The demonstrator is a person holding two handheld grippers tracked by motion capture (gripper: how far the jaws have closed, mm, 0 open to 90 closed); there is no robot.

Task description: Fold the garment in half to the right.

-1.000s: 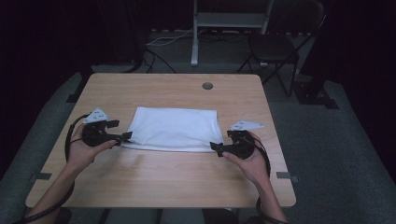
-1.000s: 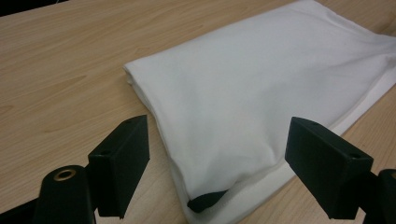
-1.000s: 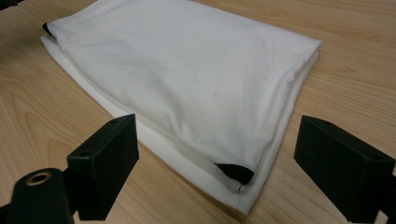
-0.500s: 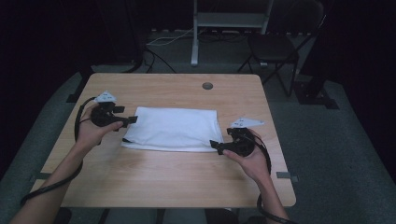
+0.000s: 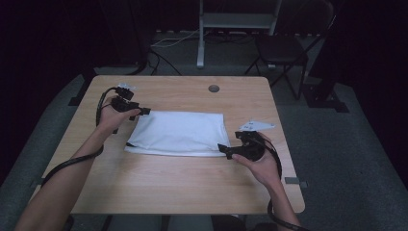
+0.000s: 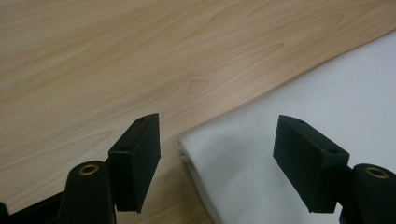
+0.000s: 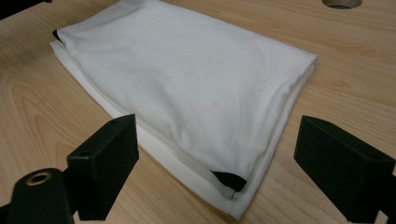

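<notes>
A folded white cloth (image 5: pixel 177 133) lies flat in the middle of the high view, on the wooden table (image 5: pixel 159 187), with a round hole (image 5: pixel 213 88) in the tabletop above it. At the left of that view the left gripper (image 5: pixel 144 111) sits at the cloth's upper left corner; its jaws have just been closing a little, yet they stand wide, and in the left gripper view that corner of the cloth (image 6: pixel 261 158) lies between them with neither pad pressing it. Over at the right of centre, the right gripper (image 5: pixel 222 150) points at the cloth's lower right corner. Its jaws gape wide too in the right gripper view, the corner of the cloth (image 7: pixel 187 88) just ahead, a small black patch (image 7: pixel 229 179) peeking from the fold. Nothing is gripped
</notes>
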